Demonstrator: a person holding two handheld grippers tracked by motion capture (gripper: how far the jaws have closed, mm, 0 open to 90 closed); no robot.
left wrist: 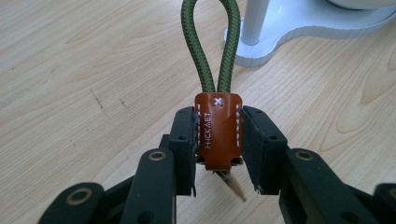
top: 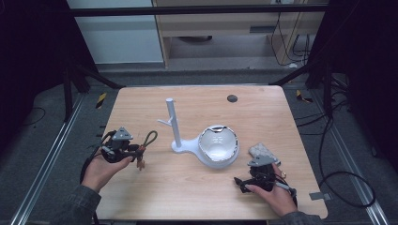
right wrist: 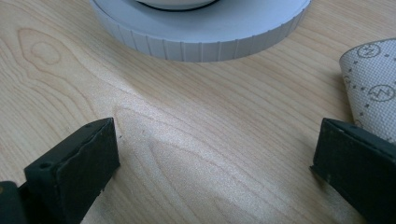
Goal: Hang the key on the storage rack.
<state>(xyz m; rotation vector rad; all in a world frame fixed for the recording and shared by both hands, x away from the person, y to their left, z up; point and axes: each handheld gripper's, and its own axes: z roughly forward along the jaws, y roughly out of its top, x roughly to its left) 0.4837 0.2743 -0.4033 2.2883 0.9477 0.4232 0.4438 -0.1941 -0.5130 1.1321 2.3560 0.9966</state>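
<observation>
Evidently the job is hanging a keychain loop (left wrist: 211, 51) on the white stand (top: 174, 126), and it is sitting at the midpoint as far as the pictures tell: the pick-up is done, the hanging is not. The left claw (left wrist: 217, 140) is clamping the brown leather tab (left wrist: 218, 133) of the loop, both pads pressing its stitched edges, and the loop is being held clear of the table (top: 197, 197) at the person's left, well apart from the stand's post. What is left, by my judgement, is carrying the loop over and slipping it onto the small side peg (top: 165, 122) that is branching off the post. The cord is looking like braided olive-green rope, round and fairly stiff, doubling back into a narrow teardrop; the tab is smooth leather with white stitching and stamped lettering, and a thin pale sliver is poking out beneath it. The stand is matte white, a slim cylinder rising from a flat base that is flowing into a round dish (top: 218, 146) with a shiny lining. The right claw (right wrist: 215, 172) is resting released on the pale woodgrain near the dish, beside a dotted grey cloth (right wrist: 373, 88).
</observation>
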